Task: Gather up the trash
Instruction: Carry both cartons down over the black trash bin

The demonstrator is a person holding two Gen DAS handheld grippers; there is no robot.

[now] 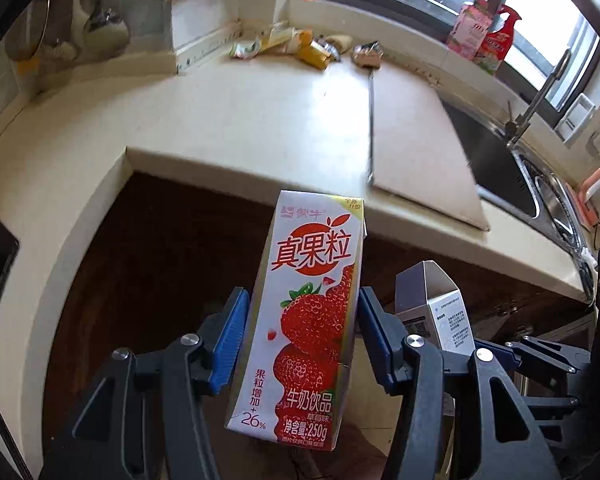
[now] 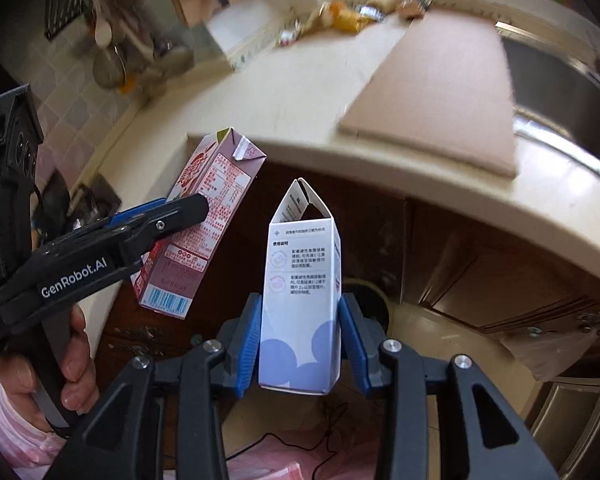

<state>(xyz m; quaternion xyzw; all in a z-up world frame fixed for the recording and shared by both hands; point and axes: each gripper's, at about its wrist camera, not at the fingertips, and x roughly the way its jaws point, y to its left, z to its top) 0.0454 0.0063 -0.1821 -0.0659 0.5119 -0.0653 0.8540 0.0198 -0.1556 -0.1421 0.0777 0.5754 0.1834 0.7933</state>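
Strawberry milk carton [image 1: 304, 316] filled the near view from my left gripper [image 1: 300, 336], whose blue pads [image 1: 230, 340] were pinched against its two narrow sides about midway up, so the carton stood upright with its printed face toward the camera. Off to my right, my right gripper [image 2: 300, 344] clamped a white and blue paper box [image 2: 302, 300] low on its body, the box's open flap pointing up. Both pieces hung in the air in front of the dark cabinet doors [image 1: 160, 248], below the edge of the pale counter [image 1: 240, 120], well clear of it. More trash, a scatter of wrappers [image 1: 300, 46], lay at the far back of the counter near the window, beside a flat sheet of cardboard [image 1: 420, 140] that partly covered the sink [image 1: 520, 184]. I judged the step in hand to be carrying these two to wherever the trash goes; something pink and crinkled low in the right wrist view might have been a bag, but I could not tell. To do it well I thought both grips should hold even pressure, since thin card crushes or slips easily, and the two cartons, near each other, should be kept apart. Each ought to be let go only once it was squarely over the opening.
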